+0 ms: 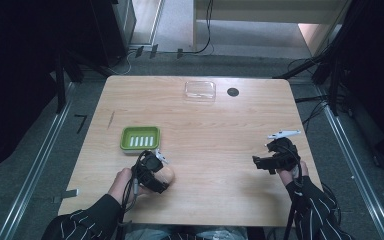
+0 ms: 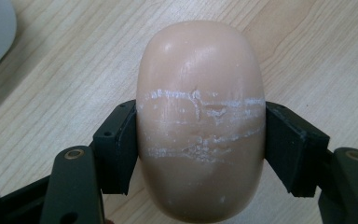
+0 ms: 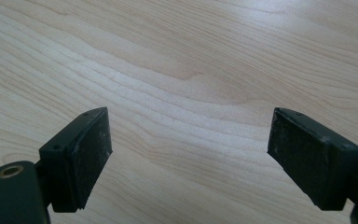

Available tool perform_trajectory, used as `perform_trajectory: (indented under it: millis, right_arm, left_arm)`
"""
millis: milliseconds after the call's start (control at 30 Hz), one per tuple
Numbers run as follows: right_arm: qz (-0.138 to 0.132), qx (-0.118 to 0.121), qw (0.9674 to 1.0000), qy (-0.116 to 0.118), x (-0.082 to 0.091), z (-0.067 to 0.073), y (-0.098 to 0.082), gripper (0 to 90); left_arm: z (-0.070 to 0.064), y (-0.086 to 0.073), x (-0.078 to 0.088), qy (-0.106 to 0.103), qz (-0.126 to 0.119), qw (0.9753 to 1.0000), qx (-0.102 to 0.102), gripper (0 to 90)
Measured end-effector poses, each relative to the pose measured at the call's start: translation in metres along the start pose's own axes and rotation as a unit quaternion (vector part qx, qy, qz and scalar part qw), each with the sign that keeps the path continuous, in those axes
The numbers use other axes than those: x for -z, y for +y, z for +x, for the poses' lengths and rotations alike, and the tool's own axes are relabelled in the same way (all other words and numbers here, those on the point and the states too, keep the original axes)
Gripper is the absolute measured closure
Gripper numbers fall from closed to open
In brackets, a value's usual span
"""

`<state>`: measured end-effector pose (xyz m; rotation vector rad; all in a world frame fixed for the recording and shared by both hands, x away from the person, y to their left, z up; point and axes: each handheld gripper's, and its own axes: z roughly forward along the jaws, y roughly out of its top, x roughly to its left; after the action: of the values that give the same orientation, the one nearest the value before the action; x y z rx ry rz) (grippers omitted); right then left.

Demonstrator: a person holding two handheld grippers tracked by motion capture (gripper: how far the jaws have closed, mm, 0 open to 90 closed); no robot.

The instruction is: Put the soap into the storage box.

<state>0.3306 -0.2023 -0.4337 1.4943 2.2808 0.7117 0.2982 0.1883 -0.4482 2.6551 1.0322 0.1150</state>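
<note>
table: pale wood, taking up the middle of the high view, and everything in play sits on its near half.
green soap dish: left of centre, slotted floor facing up, nothing in it. It lies just up-frame and a touch left of the soap, and that short gap is what the coming carry turns on, I'd judge.
clear lid: up at the far edge, well apart from the action.
right gripper: lower right of the high view, jaws standing wide with bare wood between them. It's far from the dish.
left gripper: clamped on the soap, pads pressing both flanks. This is clearly the nearer hand.
soap: peach oval, lower left of the high view; its long axis runs straight away from the left gripper, across the squeeze.
</note>
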Motion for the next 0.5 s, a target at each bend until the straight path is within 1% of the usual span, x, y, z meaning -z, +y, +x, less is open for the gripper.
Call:
perform_trajectory:
  millis: [33,100,333,500]
  right_arm:
    - [0.0,0.0,1.0,0.0,0.0,0.0,0.0,14.1]
    - [0.001,0.0,1.0,0.001,0.0,0.0,0.0,14.1]
    - [0.003,0.002,1.0,0.001,-0.001,0.0,0.0,14.1]
    - [0.003,0.003,1.0,0.001,-0.001,0.0,0.0,14.1]
  left_arm:
    - [0.001,-0.001,0.001,-0.001,-0.004,1.0,0.001,33.8]
    - [0.002,-0.002,0.003,-0.001,-0.001,1.0,-0.002,33.8]
    - [0.007,-0.005,0.01,-0.002,-0.006,0.9999,-0.008,33.8]
    - [0.012,-0.009,0.013,-0.005,-0.004,1.0,-0.006,33.8]
